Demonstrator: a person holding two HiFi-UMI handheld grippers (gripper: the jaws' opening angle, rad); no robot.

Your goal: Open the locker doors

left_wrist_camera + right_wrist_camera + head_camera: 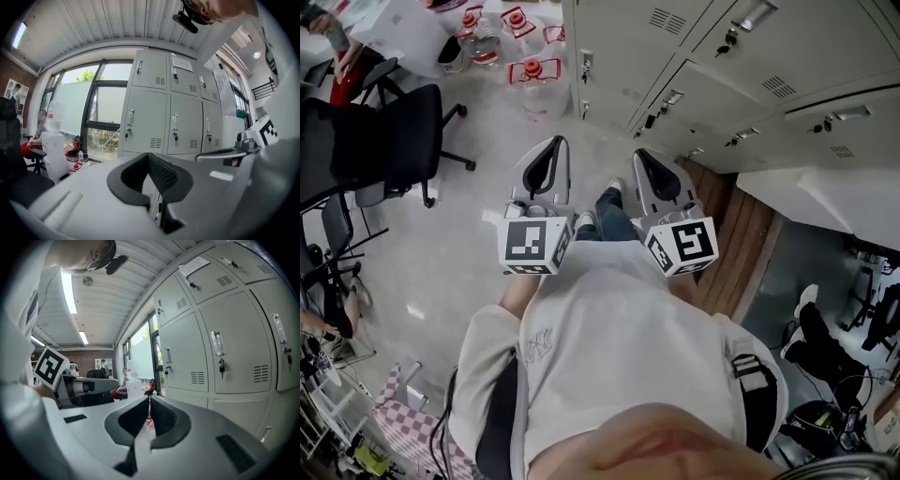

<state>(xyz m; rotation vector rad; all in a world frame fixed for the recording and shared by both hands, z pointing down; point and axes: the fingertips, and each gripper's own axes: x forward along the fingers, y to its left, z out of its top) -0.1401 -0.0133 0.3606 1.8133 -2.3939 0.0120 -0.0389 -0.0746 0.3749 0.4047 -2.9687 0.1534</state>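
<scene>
the left gripper (pixel 555 146) is out in front of my chest, roughly level. its fingers (pixel 165 174) are pressed together with nothing in them. the right gripper (pixel 643 157) sits just beside it, and its fingers (pixel 164 420) are closed to a thin slit, also empty. the lockers (pixel 722 75) stand ahead and to my right, well apart from both grippers. every door i can see is shut, and keys (pixel 221 366) hang from the locks under the slim handles (pixel 217 344).

i take this as the approach, with no door touched yet. to do it well i should choose one door and square a gripper to its handle. the fingers need to be spread before they arrive, because closed like this they would only bump the panel. i expect the door to swing toward me, so i should stand to one side of its arc.

to my left are a black office chair (pixel 394 141) and a cluster of red-capped water jugs (pixel 530 75), clear of my path. someone sits far off by the window (pixel 33 140). a strip of wooden flooring (pixel 741 234) runs along the foot of the lockers, and i should mind my footing there. nothing blocks the doors themselves.
</scene>
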